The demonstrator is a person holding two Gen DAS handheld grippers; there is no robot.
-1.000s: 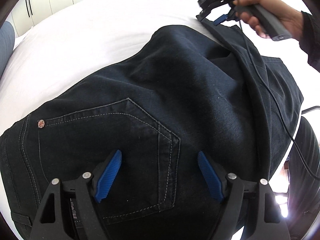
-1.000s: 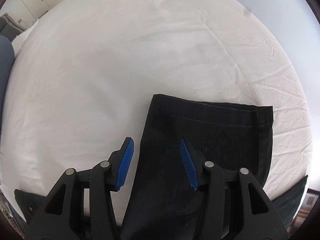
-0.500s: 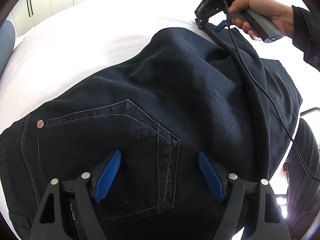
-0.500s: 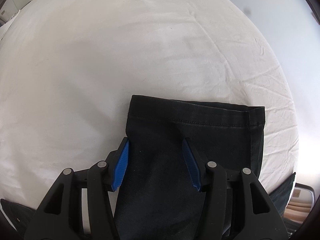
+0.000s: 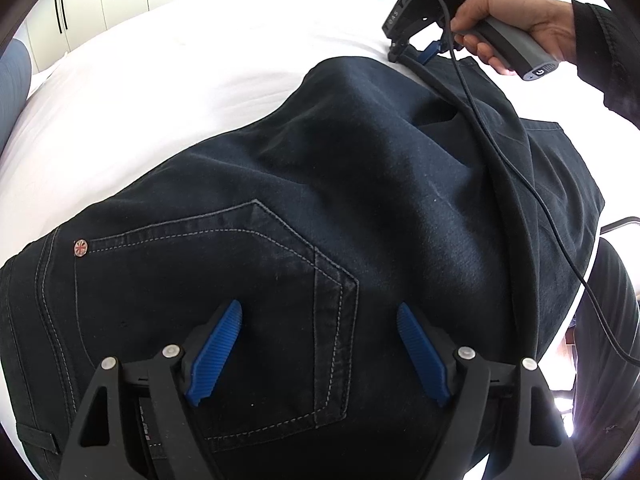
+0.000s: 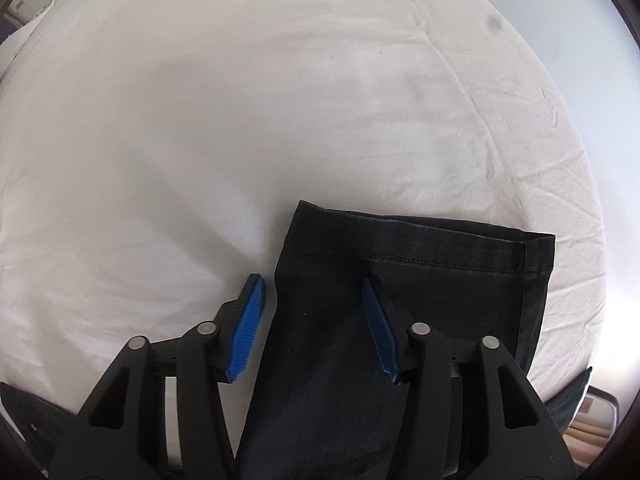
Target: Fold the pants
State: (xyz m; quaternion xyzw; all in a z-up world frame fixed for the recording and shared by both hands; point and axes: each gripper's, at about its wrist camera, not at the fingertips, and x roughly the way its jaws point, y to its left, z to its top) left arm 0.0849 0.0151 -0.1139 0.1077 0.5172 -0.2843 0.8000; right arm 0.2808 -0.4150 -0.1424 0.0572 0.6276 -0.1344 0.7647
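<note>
1. Evidently the pants lie spread across the white bed sheet, seat end near the left gripper and leg ends far off to the right, so both ends sit within reach of a tool for a lengthwise fold.
2. Over the back pocket the left gripper hangs with its blue pads wide apart and nothing between them; by my reading it waits there to pin or take the seat end once the hem is carried over.
3. At the far right, the right hand holds the right gripper low at the leg ends. Its own camera shows the jaws parted: one pad sits on the sheet just beside the left edge of the leg, the other over the cloth, so the edge lies between them, not yet pinched.
4. That straddle looks chosen to catch both stacked legs in one bite near the hem.
5. A black cable trails from the right gripper across the fabric toward the near right; it could drag on the cloth.
6. Dark navy denim, pale stitching on the pocket, a small round rivet at its corner; one leg seems laid on the other, with a raised ridge along the right side and soft humps in the middle.
</note>
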